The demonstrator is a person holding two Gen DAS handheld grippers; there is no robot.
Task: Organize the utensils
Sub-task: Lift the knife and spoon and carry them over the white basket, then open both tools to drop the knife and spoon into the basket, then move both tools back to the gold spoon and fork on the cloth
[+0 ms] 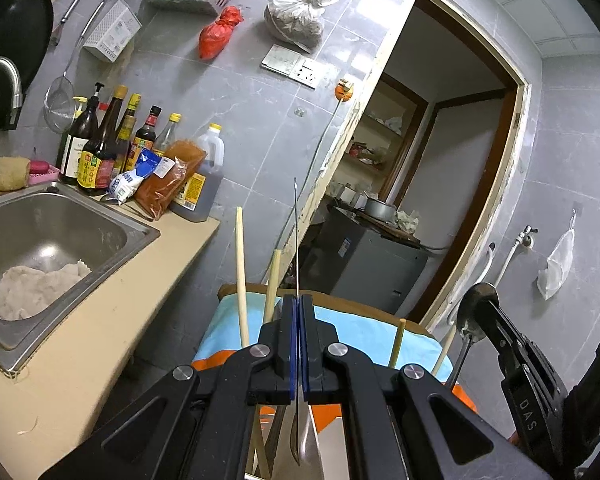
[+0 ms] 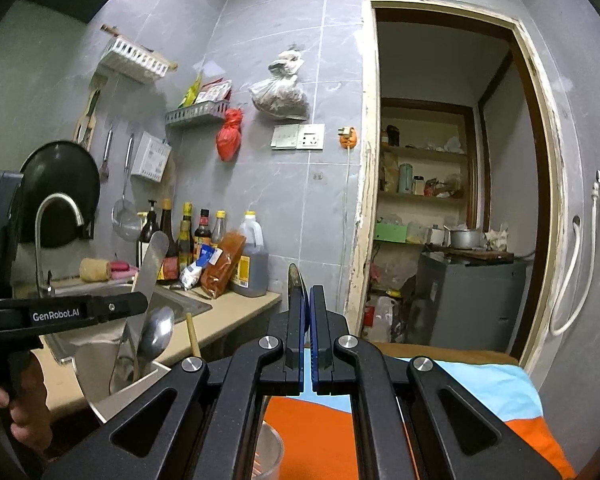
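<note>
The left gripper (image 1: 299,308) is clamped on a flat metal spatula (image 1: 296,240) standing upright; the right gripper (image 2: 309,300) pinches a spoon (image 2: 295,280) just right of it.

Both views look forward from close behind their own tool, roughly level, toward the grey tiled wall (image 1: 260,128) and doorway (image 2: 452,184). Both share the sink (image 1: 60,224), bottles (image 2: 204,236) and counter (image 1: 100,300); the left view is tilted.

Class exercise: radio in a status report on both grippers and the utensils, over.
Left gripper shut on a knife, blade edge-on, above the metal utensil holder. Right gripper shut on a spoon. Chopsticks upright in the holder. Nothing blocking.
</note>
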